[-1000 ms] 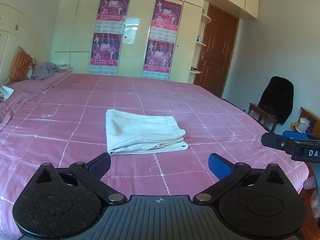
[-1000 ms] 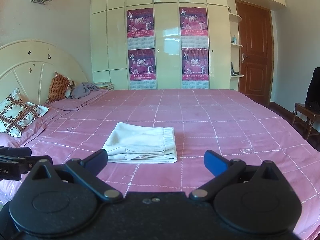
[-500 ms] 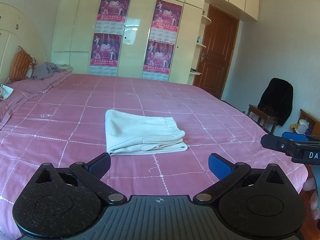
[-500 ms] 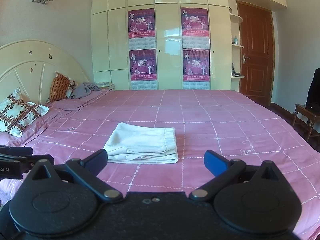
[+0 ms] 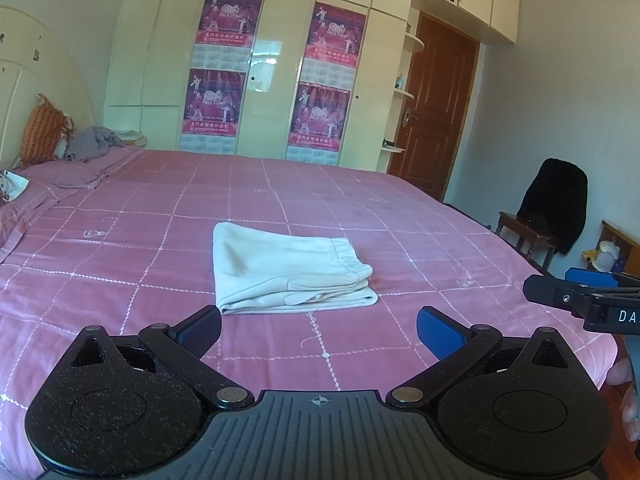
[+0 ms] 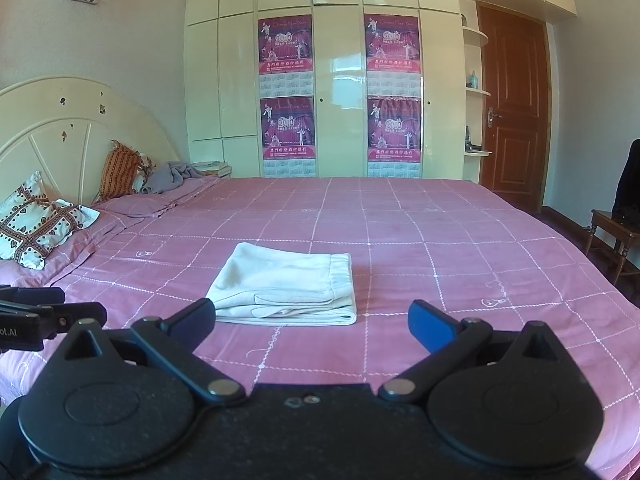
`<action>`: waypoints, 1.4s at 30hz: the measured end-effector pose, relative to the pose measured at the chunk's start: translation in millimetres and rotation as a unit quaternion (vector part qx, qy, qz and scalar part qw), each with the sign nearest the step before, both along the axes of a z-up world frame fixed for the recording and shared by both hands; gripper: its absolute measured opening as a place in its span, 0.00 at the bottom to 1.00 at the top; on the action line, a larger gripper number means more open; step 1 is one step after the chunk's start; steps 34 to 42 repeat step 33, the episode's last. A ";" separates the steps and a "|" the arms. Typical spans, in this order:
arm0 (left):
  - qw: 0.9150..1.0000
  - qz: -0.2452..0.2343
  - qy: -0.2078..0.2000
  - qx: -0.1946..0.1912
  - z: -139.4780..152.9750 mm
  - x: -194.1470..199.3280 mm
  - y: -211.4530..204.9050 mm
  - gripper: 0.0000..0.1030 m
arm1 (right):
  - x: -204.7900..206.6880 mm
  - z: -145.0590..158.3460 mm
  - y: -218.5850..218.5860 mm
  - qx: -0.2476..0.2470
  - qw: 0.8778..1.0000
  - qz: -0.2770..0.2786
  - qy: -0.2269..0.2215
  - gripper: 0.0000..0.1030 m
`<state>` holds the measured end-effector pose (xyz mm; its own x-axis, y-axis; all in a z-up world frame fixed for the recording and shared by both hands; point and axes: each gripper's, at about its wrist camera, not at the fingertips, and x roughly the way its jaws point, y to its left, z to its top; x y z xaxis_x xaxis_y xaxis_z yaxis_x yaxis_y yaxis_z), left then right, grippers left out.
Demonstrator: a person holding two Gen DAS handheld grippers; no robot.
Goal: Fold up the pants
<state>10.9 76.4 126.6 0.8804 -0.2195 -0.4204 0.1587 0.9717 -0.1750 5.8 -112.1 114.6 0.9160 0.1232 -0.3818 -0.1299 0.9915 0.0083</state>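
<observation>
The folded pants (image 5: 286, 270) show only their top layer and stacked edges; the inner layers are hidden. The right gripper (image 5: 576, 300) is cut off by the left wrist view's right edge, its lettering broken off. A hand (image 5: 629, 400) shows there only as a sliver. The poster (image 6: 286, 46) calendar print is too small to read.

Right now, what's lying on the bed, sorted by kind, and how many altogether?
Folded cream pants: 1
Cushions: 2
Crumpled grey cloth: 1
Pink pillow: 1
Total: 5
</observation>
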 end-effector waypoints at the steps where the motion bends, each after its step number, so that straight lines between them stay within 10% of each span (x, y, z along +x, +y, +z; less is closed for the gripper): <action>1: 1.000 0.000 0.000 0.000 -0.1 0.1 0.0 1.00 | -0.3 0.2 -0.1 0.000 1.000 0.000 0.000 1.00; 42: 0.999 -0.028 -0.011 0.011 2.5 -6.0 -9.3 1.00 | 5.2 -3.8 -7.1 -0.007 1.000 0.009 0.005 1.00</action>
